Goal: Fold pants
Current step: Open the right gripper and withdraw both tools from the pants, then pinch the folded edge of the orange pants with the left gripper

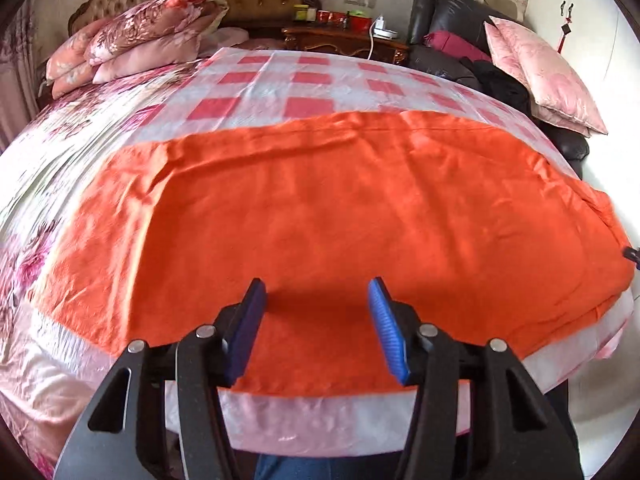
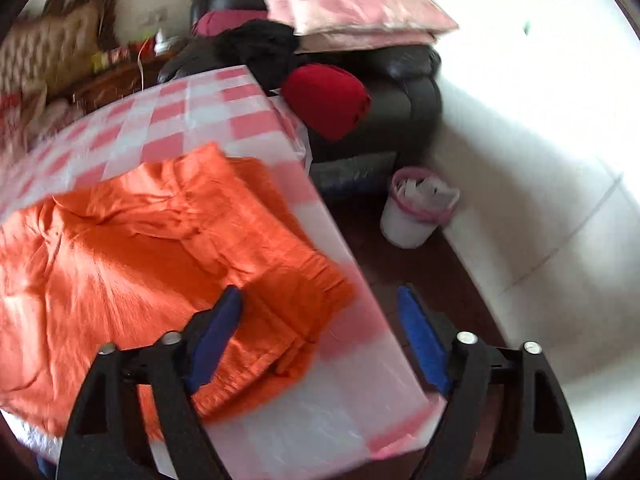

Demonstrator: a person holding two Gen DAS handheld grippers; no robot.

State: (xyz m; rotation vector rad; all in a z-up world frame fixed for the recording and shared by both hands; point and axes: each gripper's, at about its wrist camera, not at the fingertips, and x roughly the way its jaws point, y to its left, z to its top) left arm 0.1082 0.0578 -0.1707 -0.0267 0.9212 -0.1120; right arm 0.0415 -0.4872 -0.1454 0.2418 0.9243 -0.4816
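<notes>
The orange pants [image 1: 320, 208] are spread flat across a pink-checked plastic sheet [image 1: 312, 80] laid on the bed. The left gripper [image 1: 316, 300] is held over their near edge at 6 o'clock, jaws partly apart, nothing gripped. The right gripper [image 2: 320, 300] is seen with jaws wide and empty; the pants' folded corner [image 2: 304, 280] lies just beyond the left jaw, toward 10 o'clock.
</notes>
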